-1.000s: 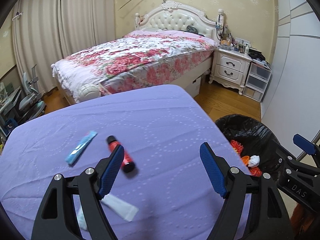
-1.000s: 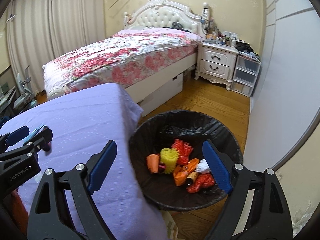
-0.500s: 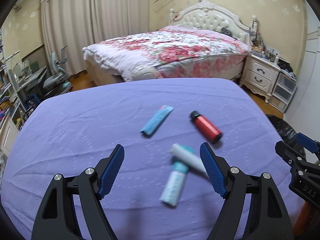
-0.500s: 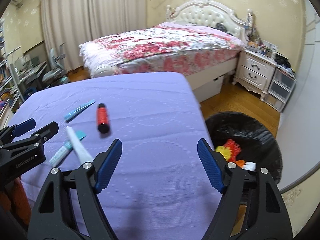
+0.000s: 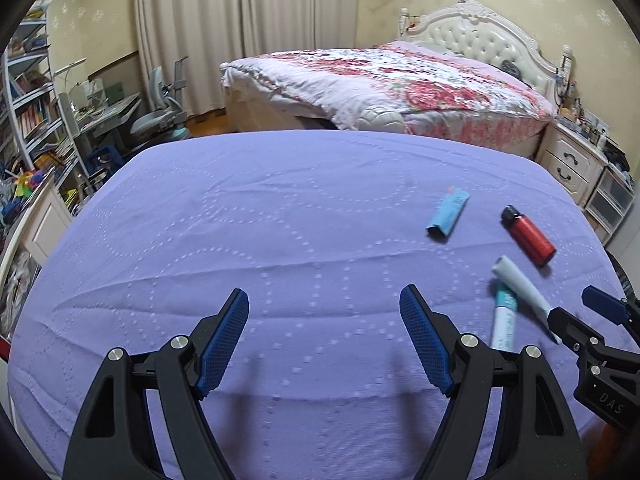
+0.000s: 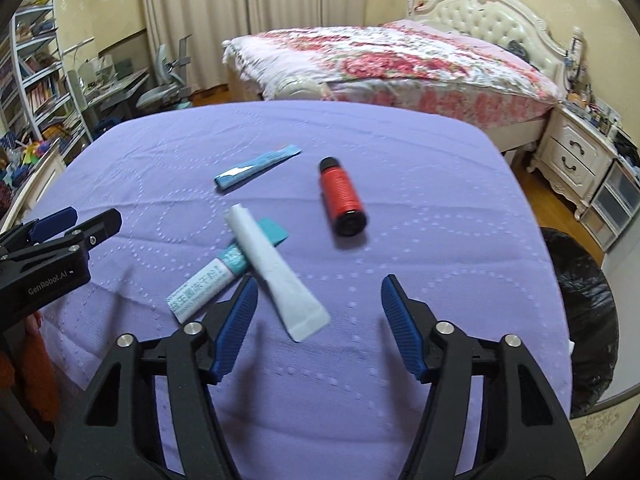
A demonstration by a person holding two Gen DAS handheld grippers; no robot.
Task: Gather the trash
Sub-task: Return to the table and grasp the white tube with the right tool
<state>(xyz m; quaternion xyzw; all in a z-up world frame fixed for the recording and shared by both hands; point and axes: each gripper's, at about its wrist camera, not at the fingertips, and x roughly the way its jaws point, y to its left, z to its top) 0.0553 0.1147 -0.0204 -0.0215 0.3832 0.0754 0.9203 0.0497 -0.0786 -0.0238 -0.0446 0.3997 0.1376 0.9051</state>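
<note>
I see my left hand-held gripper (image 5: 324, 336) spread over the bare purple tabletop (image 5: 280, 208), with nothing between its jaws. My right hand-held gripper (image 6: 316, 320) is also spread, but its jaws have just been closing; the flat end of the white tube (image 6: 276, 272) lies between them, not pinched. This tube lies across a teal tube (image 6: 212, 280). The red bottle (image 6: 342, 198) and the blue packet (image 6: 256, 168) lie nearer the far edge. The black trash bag (image 6: 580, 304) stands beside the right edge.
</note>
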